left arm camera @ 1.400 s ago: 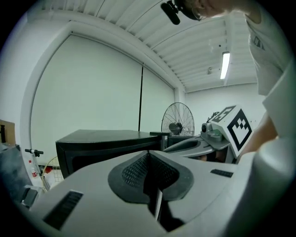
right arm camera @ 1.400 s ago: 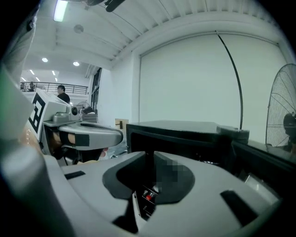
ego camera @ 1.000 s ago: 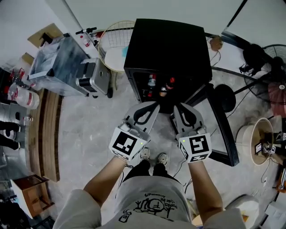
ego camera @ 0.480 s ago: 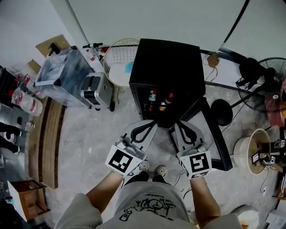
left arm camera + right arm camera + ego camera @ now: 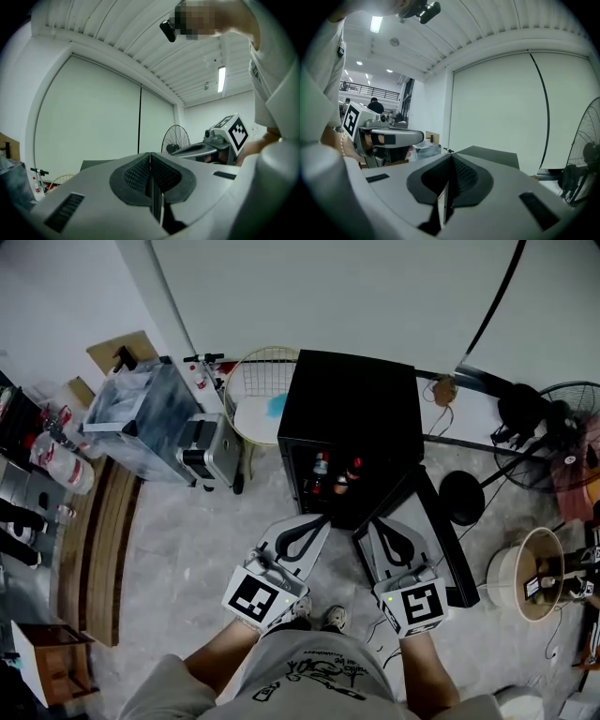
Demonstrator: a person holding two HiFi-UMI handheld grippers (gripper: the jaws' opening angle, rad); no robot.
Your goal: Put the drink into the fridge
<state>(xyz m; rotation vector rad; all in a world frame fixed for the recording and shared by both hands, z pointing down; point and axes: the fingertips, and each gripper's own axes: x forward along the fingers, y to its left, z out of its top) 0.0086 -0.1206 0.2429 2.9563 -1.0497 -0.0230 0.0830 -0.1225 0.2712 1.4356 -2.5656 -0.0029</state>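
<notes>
A black mini fridge [image 5: 352, 409] stands on the floor with its door [image 5: 441, 535] swung open to the right. Inside its opening I see drink bottles: one with a white label [image 5: 321, 468], one with a red cap [image 5: 354, 469], and a third lower down [image 5: 339, 486]. My left gripper [image 5: 314, 521] and right gripper [image 5: 379, 523] are held side by side just in front of the fridge's lower edge, tips toward it. Both are shut and empty: the ribbed pads meet in the left gripper view [image 5: 150, 165] and in the right gripper view [image 5: 450, 165].
A round wire basket [image 5: 260, 390] and a plastic-wrapped box [image 5: 141, 409] stand left of the fridge. Wooden planks [image 5: 94, 521] lie along the left. A standing fan [image 5: 553, 423], a black round base [image 5: 461, 498] and a pale bucket [image 5: 527, 573] are on the right.
Both grippers have drawn back from the fridge opening toward the person. The view has pulled away, so the fridge looks smaller and farther off.
</notes>
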